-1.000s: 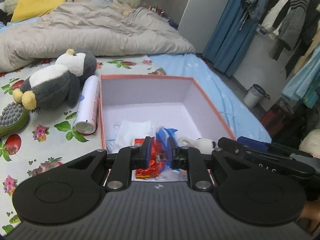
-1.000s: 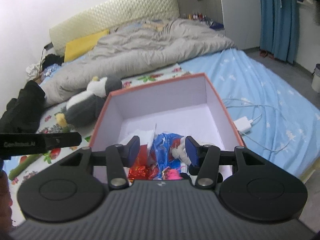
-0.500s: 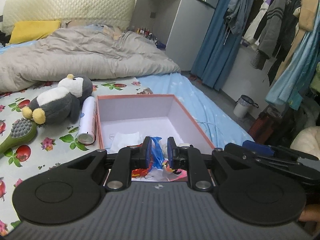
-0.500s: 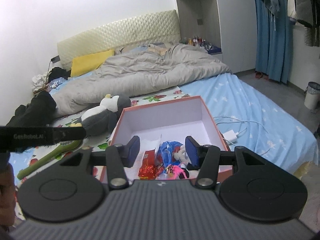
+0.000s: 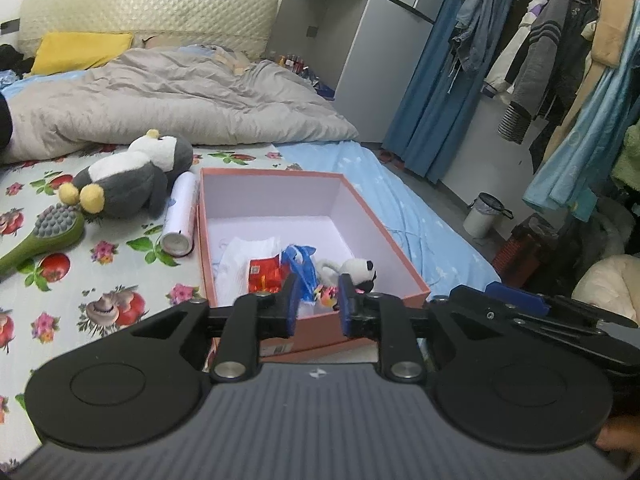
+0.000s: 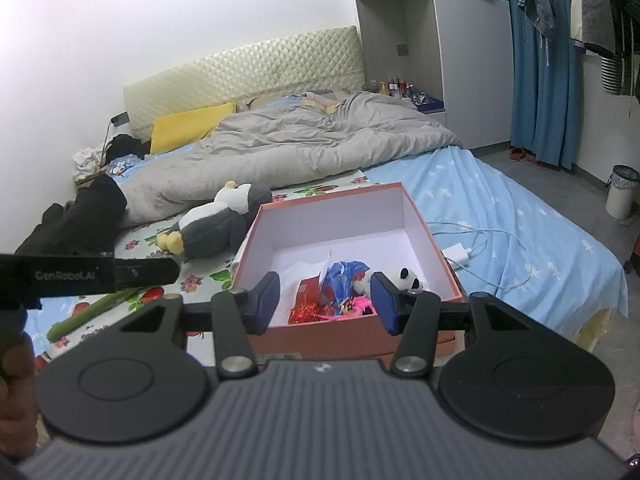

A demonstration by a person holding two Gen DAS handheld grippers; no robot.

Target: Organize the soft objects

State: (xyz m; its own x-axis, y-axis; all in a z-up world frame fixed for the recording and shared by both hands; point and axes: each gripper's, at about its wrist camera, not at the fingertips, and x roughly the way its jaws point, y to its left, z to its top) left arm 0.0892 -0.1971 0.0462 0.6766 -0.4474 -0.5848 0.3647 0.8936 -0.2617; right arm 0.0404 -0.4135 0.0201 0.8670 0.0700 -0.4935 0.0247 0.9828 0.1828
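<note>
A pink open box [image 5: 372, 224] [image 6: 436, 240] sits on the bed. Inside lie a small panda plush [image 5: 358, 269] [image 6: 405, 278], a blue bag [image 5: 300, 260] [image 6: 346, 274], a red packet [image 5: 264, 272] [image 6: 310, 300] and white cloth [image 5: 244, 250]. A grey-and-white penguin plush [image 5: 128, 176] [image 6: 216, 224] lies left of the box. My left gripper [image 5: 316, 304] is partly open and empty, above the box's near edge. My right gripper [image 6: 326, 306] is open and empty, above the near edge too.
A white spray can [image 5: 182, 216] lies against the box's left wall. A green massage brush [image 5: 44, 236] [image 6: 92, 312] lies further left. A grey duvet [image 5: 168, 108] covers the far bed. A charger and cable [image 6: 460, 252] lie right of the box. A bin [image 5: 482, 216] stands on the floor.
Both grippers have pulled back and up from the box. The left gripper's jaws have opened a little wider; the blue bag now lies in the box.
</note>
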